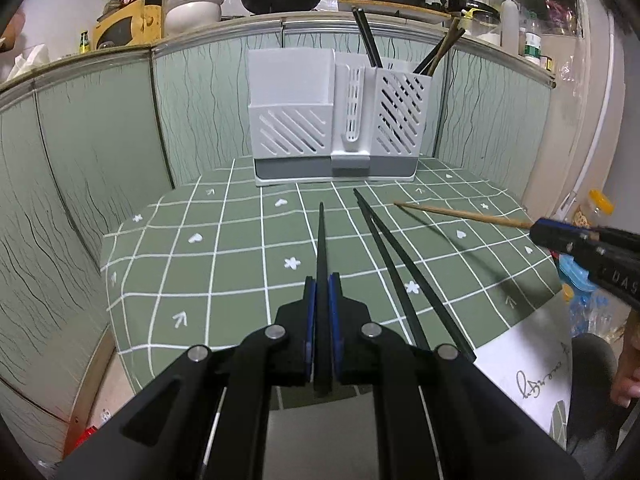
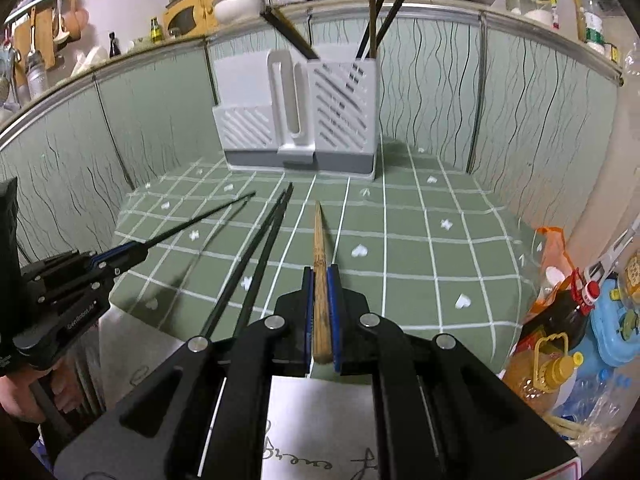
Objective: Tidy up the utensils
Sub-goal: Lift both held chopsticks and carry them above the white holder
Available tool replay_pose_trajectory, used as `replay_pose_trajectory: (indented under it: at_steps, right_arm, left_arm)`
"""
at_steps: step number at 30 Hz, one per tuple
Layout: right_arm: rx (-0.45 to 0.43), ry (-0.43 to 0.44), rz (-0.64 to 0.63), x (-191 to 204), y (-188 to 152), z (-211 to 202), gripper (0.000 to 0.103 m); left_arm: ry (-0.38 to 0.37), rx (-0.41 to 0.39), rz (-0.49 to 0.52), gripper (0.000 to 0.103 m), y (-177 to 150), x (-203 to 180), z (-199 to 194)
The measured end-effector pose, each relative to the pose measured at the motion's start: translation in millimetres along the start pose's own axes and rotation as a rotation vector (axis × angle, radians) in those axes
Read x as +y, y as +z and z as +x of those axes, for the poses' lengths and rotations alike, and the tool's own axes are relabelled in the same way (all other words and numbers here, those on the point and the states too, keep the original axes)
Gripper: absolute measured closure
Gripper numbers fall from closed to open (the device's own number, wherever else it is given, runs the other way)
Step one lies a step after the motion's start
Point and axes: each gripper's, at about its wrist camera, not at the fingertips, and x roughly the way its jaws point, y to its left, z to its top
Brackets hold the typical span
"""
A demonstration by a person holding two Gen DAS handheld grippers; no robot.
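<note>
My left gripper (image 1: 322, 280) is shut on a single black chopstick (image 1: 321, 240) that points forward above the green checked tablecloth (image 1: 224, 248). My right gripper (image 2: 320, 272) is shut on a wooden chopstick (image 2: 319, 240), also pointing toward the white utensil holder (image 1: 334, 116) at the back of the table. Two black chopsticks (image 1: 400, 272) lie side by side on the cloth between the grippers. The holder's right slotted compartment (image 2: 344, 108) has several chopsticks standing in it. In the right wrist view the left gripper (image 2: 136, 250) and its chopstick appear at the left.
Green patterned panels (image 1: 120, 128) wall the table on three sides, with pans, bowls and bottles on the ledge above. A white sheet of paper (image 1: 528, 368) lies at the table's near edge. Oil bottles (image 2: 560, 344) and plastic containers crowd the right side.
</note>
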Motion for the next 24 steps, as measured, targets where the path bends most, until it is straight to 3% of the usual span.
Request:
replay_pose_trajectory:
  at_steps: [24]
  right_arm:
    - [-0.144, 0.031, -0.028, 6.2, 68.1, -47.4, 0.096]
  left_arm:
    - [-0.051, -0.125, 0.056, 0.095, 78.8, 0.5, -60.1]
